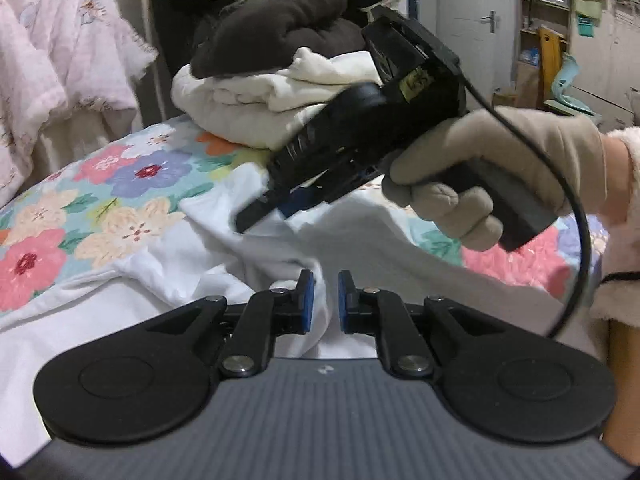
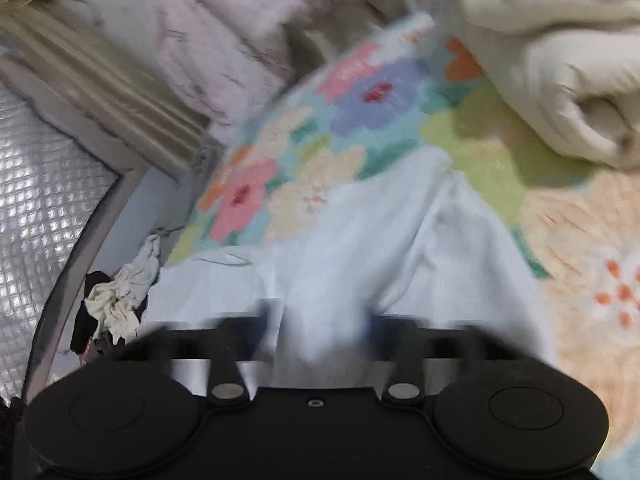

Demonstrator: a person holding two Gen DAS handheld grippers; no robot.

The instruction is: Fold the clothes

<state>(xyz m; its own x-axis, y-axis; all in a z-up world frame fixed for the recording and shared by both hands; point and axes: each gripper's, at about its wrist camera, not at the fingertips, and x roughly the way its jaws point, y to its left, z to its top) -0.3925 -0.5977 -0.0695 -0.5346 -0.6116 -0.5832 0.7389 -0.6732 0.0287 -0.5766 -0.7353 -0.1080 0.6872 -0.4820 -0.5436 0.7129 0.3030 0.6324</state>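
the white garment (image 1: 168, 280) lies rumpled on a bed covered by a floral blanket (image 1: 100, 200), its cloth running from the middle of the blanket toward both cameras. in the left wrist view the left gripper (image 1: 325, 300) has its blue-padded fingers (image 1: 307, 300) drawn close with a ridge of the white cloth pinched between them. the right gripper (image 1: 256, 216) reaches in from the right of that view, held by a hand in a beige glove (image 1: 500, 168) with a fluffy pink sleeve (image 1: 624, 208) behind it and a black cable (image 1: 576, 216) looping down — its tip rests on the white cloth further up the bed. from its own camera the right gripper (image 2: 320, 324) is blurred, yet a fold of the garment (image 2: 380, 232) sits gathered between its fingers, which are nearly together on it.

behind the garment stands a stack of folded clothes — cream pieces (image 1: 248, 100) below, a dark brown one (image 1: 272, 24) on top. a pink quilt (image 1: 52, 60) hangs at the left. beside the bed, in the right wrist view, a crumpled cloth (image 2: 116, 300) lies against a silvery padded sheet (image 2: 44, 208).
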